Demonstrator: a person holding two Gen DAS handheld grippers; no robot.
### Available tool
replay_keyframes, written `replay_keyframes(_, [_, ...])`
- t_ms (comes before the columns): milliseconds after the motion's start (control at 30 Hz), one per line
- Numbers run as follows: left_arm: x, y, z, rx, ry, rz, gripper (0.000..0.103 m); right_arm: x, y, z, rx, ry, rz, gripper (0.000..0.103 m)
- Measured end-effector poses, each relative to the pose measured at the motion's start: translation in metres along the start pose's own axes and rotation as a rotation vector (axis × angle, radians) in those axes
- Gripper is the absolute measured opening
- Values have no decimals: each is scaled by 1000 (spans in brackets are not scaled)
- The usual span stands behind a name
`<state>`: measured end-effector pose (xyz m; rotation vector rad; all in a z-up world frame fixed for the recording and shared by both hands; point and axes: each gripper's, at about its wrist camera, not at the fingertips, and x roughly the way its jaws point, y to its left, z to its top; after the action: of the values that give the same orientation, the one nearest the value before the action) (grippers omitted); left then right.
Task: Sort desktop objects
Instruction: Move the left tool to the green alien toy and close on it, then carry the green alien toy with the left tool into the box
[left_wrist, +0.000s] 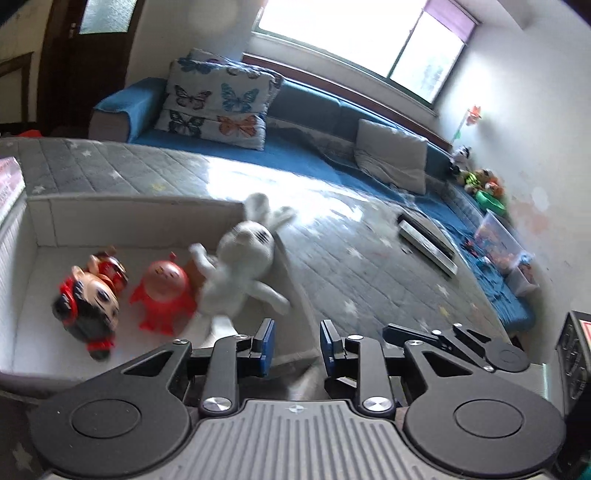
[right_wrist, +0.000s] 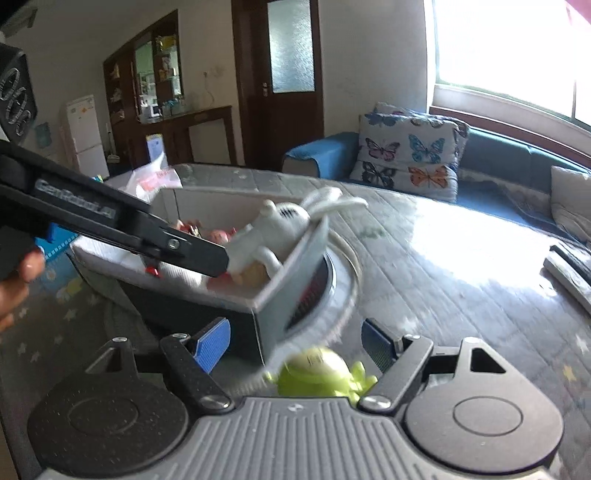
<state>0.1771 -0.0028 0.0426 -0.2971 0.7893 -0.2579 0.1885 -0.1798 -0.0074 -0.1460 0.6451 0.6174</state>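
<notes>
The left gripper (left_wrist: 297, 341), jaws released, hangs above the box (left_wrist: 129, 206) holding the white rabbit (left_wrist: 240, 266); the right gripper (right_wrist: 295, 347), jaws spread, frames the green toy (right_wrist: 314, 373), lower centre, likely next.

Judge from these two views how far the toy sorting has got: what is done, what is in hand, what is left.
Done: a red round toy, a dark-haired doll and a white plush rabbit lie in the grey box, the rabbit's ears over its rim. In hand: nothing; the left gripper is open above the box corner. Left: a green toy on the quilted surface between the right gripper jaws, also open.
</notes>
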Motion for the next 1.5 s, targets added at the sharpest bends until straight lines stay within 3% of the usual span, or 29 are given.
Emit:
replay_keyframes(333, [24,-25,-22,11,88,-57,31,4,-17,-30,70,41,-9,80])
replay_keyframes(667, [49,-21,-26,-62,130,-79,31,17,-27,-36,124,53,17,80])
replay_keyframes(933, [57,-21,-26,-55,132,-98,34,23,-31,-40,138,52,24,78])
replay_keyframes(1200, [54,-22,-29,-32,127,-101,33,18,-31,-43,152,54,26,69])
replay_keyframes(1367, [37,-21,-35,-41,103,-120,33,5,-19,-43,130,38,20,69])
replay_keyframes(1500, [9,-20,-37,-41,38,-138,33,-12,-3,-32,79,-3,17,69])
